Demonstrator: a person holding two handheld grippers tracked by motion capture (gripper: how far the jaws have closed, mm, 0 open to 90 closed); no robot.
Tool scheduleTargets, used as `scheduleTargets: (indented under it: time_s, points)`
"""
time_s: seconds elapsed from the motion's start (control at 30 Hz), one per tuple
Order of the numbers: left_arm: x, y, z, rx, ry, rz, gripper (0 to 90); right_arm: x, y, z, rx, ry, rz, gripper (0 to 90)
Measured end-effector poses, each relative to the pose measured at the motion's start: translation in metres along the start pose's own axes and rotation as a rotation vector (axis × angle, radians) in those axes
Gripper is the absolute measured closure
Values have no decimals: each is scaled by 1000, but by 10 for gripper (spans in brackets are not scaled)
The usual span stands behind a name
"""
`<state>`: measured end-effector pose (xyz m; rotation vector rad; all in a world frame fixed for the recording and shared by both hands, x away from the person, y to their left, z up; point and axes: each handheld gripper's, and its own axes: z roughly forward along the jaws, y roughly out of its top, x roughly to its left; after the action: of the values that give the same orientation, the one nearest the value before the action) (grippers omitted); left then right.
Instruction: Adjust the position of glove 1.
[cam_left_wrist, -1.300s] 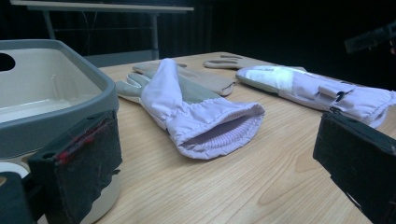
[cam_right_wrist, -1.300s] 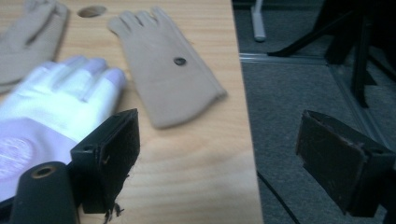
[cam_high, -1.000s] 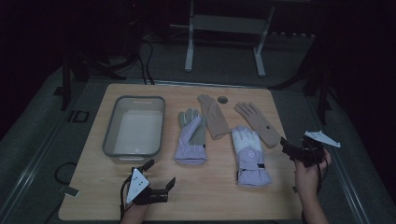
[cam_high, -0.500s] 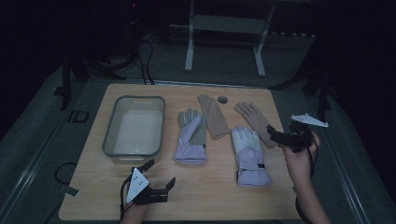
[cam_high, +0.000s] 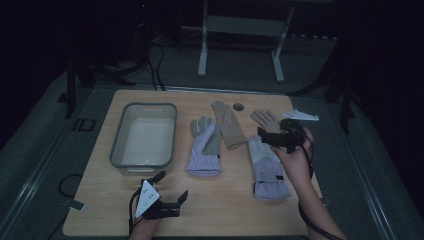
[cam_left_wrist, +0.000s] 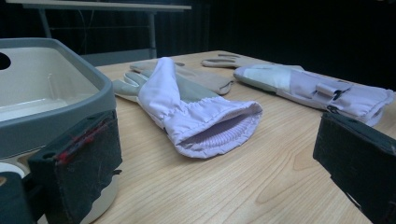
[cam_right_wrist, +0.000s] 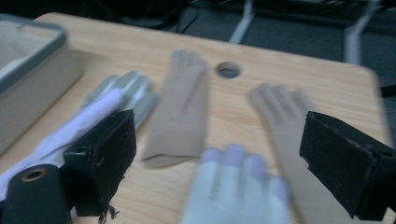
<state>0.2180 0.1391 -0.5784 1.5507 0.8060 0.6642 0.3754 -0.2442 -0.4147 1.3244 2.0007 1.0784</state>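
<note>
Starting at the left half of the light wooden tabletop (cam_high: 235, 200): a grey-rimmed rectangular plastic tub with a pale inside (cam_high: 144, 138) sits well in from the left edge, nothing visible in it. At the near edge in front of the tub, the left gripper (cam_high: 170, 187) hovers low, jaws spread wide, nothing between them; its own view shows the tub wall (cam_left_wrist: 51, 102) just beside its left jaw.

Centre: a lilac fabric work glove with grey palm and elastic cuff (cam_high: 204, 146) lies flat, fingers toward the far edge, cuff opening toward the near edge (cam_left_wrist: 196, 112). Just to its right, a tan leather-like glove (cam_high: 227, 125) lies flat, fingers toward the far edge, close to a small round hole in the tabletop (cam_high: 238, 106).

Right half: a second lilac glove with a pale back and strap at the cuff (cam_high: 267, 167) lies flat, cuff toward the near edge. A second tan glove (cam_high: 265, 119) lies beyond it, partly covered by the right gripper (cam_high: 267, 136). That gripper is held above the fingers of the second lilac glove (cam_right_wrist: 233, 191), jaws spread, gripping nothing; its view is motion-blurred.
</note>
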Motion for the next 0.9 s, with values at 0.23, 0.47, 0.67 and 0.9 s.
scheduleTargets:
  time_s: [0.23,0.47,0.67,0.9]
  points:
    - [0,0,0,1,-7,-7,14,32,6,19,14,52,-50,130]
    - [0,0,0,2,-10,-6,13,74,12,53,39,126,-87,153]
    - [1,0,-1,-3,-18,-9,13,102,13,81,73,136,-123,154]
    - [0,0,-1,-3,-22,-5,13,122,7,117,141,145,-132,169]
